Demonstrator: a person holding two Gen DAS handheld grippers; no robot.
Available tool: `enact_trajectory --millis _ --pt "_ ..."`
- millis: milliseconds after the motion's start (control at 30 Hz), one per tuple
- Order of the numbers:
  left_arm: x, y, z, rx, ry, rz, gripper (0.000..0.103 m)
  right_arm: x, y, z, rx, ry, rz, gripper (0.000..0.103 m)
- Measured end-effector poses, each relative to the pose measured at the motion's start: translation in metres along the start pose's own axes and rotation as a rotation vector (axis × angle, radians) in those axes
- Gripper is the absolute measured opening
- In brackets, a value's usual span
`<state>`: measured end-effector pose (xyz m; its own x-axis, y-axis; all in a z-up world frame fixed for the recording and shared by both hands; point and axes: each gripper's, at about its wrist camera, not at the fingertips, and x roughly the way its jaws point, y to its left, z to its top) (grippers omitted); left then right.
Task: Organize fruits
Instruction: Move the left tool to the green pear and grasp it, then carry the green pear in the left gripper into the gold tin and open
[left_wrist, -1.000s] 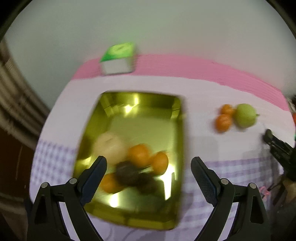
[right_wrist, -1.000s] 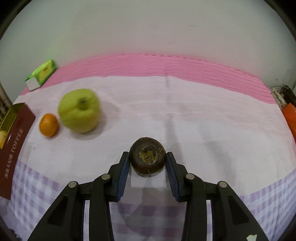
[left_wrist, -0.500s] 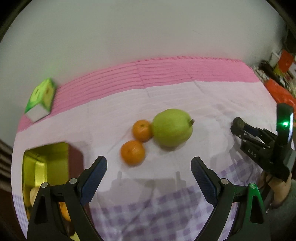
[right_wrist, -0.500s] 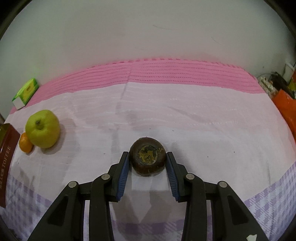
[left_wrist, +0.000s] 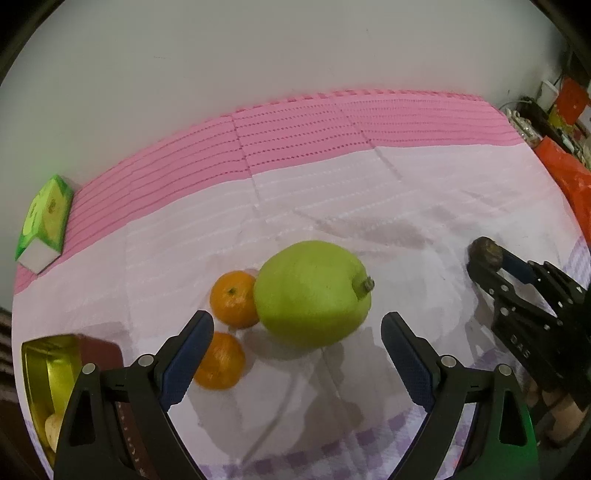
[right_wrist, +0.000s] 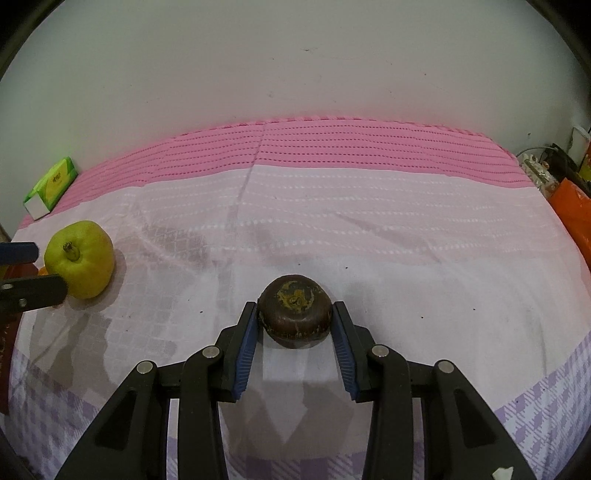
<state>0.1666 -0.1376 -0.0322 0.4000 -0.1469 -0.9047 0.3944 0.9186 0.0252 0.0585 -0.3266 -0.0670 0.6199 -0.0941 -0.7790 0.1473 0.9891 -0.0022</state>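
My right gripper is shut on a dark brown round fruit, held just above the cloth; it also shows in the left wrist view. My left gripper is open and empty, its fingers on either side of a large green fruit that lies just ahead of the tips. Two small oranges lie left of the green fruit; the nearer one is partly behind my left finger. The green fruit also shows at the left of the right wrist view.
A gold tray with a pale fruit inside sits at the far left edge. A green box lies at the back left on the pink cloth. Orange bags and clutter stand past the table's right edge.
My left gripper swung right from over the gold tray to the green fruit and oranges and came closer to them. My right gripper turned right with the brown fruit held.
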Motion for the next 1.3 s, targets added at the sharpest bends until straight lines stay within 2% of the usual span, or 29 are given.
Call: enact_trajectory --millis 300,433,467,900,1300 --pt "0.022 -0.008 0.014 0.014 0.024 0.006 0.090 0.000 -0.001 0.000 0.005 0.001 0.010 0.039" --pt "0.020 -0.013 0.013 0.042 -0.001 0.047 0.079 0.000 -0.001 0.000 0.005 0.001 0.010 0.039" --pt "0.018 -0.014 0.012 0.048 -0.006 0.028 0.071 0.000 -0.001 0.000 0.005 0.001 0.010 0.039" --pt "0.005 -0.012 -0.005 0.027 0.017 0.018 0.071 0.000 0.001 0.000 0.000 0.002 0.003 0.039" --pt "-0.045 0.011 -0.032 -0.043 -0.024 -0.008 0.071 0.000 0.003 0.000 -0.007 0.004 -0.004 0.039"
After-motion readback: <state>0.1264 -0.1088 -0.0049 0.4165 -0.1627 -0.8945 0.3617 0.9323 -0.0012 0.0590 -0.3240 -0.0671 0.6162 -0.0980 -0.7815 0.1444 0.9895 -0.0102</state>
